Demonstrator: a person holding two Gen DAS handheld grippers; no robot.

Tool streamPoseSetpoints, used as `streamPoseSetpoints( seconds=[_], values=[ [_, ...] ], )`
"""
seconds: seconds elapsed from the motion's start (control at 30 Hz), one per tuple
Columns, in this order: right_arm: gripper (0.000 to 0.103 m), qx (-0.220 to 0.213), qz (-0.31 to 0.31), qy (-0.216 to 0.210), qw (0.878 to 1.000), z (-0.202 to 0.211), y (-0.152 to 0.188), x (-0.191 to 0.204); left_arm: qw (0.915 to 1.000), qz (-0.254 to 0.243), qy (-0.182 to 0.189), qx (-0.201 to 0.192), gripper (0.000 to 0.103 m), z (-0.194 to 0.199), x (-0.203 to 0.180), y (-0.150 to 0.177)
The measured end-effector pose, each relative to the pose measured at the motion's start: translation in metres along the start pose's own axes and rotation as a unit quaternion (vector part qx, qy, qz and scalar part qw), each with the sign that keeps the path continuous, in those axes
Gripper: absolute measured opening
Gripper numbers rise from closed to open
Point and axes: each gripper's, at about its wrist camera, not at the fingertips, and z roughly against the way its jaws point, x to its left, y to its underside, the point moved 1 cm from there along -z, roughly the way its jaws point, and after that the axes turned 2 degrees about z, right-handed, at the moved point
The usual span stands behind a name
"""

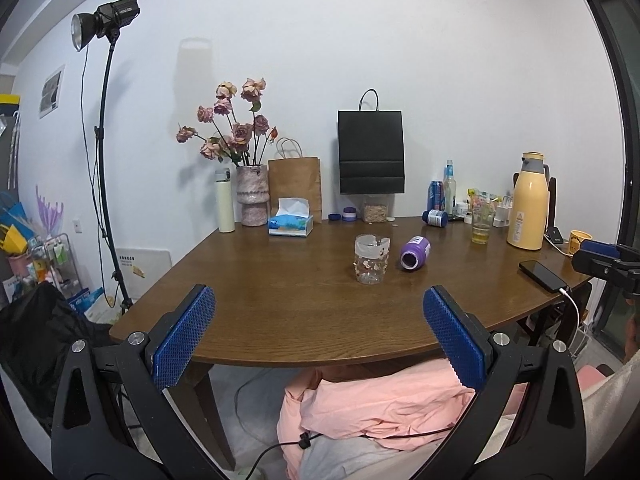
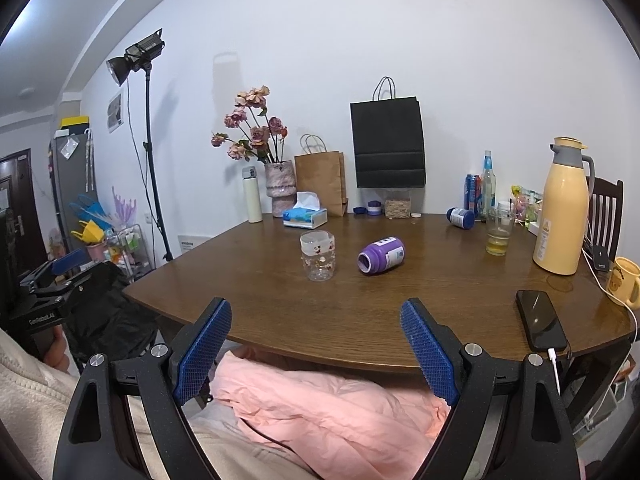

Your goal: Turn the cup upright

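Observation:
A purple cup (image 1: pixel 415 253) lies on its side on the wooden table (image 1: pixel 280 304), its open mouth toward me; it also shows in the right wrist view (image 2: pixel 380 257). A clear patterned glass cup (image 1: pixel 370 258) stands just left of it, seen too in the right wrist view (image 2: pixel 317 255). My left gripper (image 1: pixel 318 336) is open and empty, held off the table's near edge. My right gripper (image 2: pixel 316 344) is open and empty, also short of the near edge.
A black phone (image 2: pixel 540 319) on a charging cable lies at the table's right front. A cream thermos jug (image 2: pixel 562 208), a glass with yellow liquid (image 2: pixel 498 232), a tissue box (image 2: pixel 305 216), a flower vase (image 2: pixel 280 188), paper bags and bottles stand toward the back. Pink cloth (image 2: pixel 328 404) lies below.

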Motion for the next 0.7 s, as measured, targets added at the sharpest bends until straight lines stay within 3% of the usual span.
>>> streamPoseSetpoints(
  seconds=[0.7],
  values=[
    [0.09,-0.001,0.005,-0.005,1.0,-0.0036,0.0008,0.0021,1.0,-0.001,0.0,0.0,0.103,0.0002,-0.0023,0.0001]
  ],
)
